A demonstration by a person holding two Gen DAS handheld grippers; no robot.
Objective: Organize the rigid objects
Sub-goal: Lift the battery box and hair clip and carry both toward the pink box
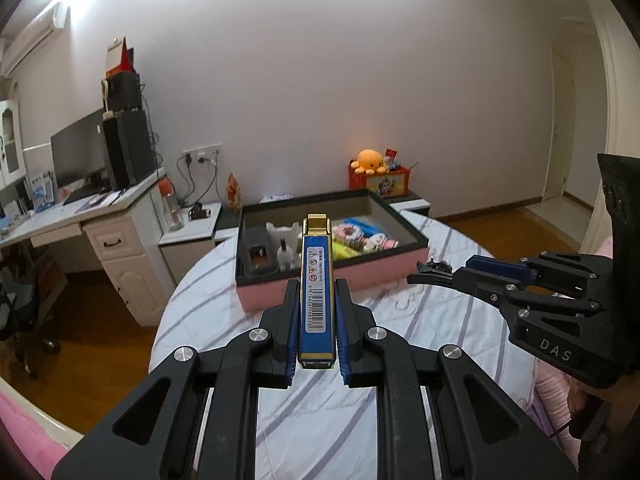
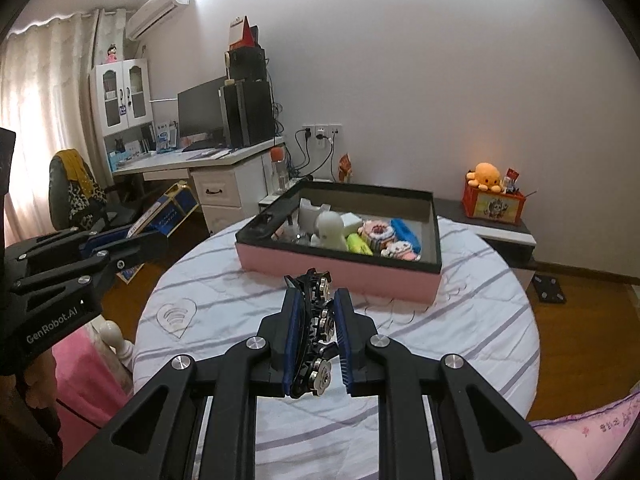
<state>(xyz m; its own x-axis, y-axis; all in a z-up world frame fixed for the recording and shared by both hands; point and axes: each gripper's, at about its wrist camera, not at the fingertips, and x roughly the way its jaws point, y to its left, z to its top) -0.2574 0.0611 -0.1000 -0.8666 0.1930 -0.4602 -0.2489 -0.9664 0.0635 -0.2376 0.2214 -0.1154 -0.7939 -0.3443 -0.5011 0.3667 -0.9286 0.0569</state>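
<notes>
**K:** Holding two items above the round table with the striped white cloth (image 2: 460, 320). Left gripper (image 1: 318, 320) is clamped on a slim blue box with gold ends and a barcode label (image 1: 316, 292). Right gripper (image 2: 316, 332) is clamped on a black toy piece with a row of silver wheels (image 2: 318, 332). Neither is in the box yet.

**M:** Risks?

**K:** The blue box sticks far past the pads, so clipping the wall on entry could lever it loose. The wheeled piece is lumpy and sits askew between the pads; it may twist out.

**M:** Container?

**K:** Pink-sided shallow box with a black rim (image 2: 332, 270), on the far half of the table. Left half holds white figurines (image 2: 330, 230) and a dark item; the middle has colourful small toys (image 2: 380, 240). The right side looks free.
</notes>
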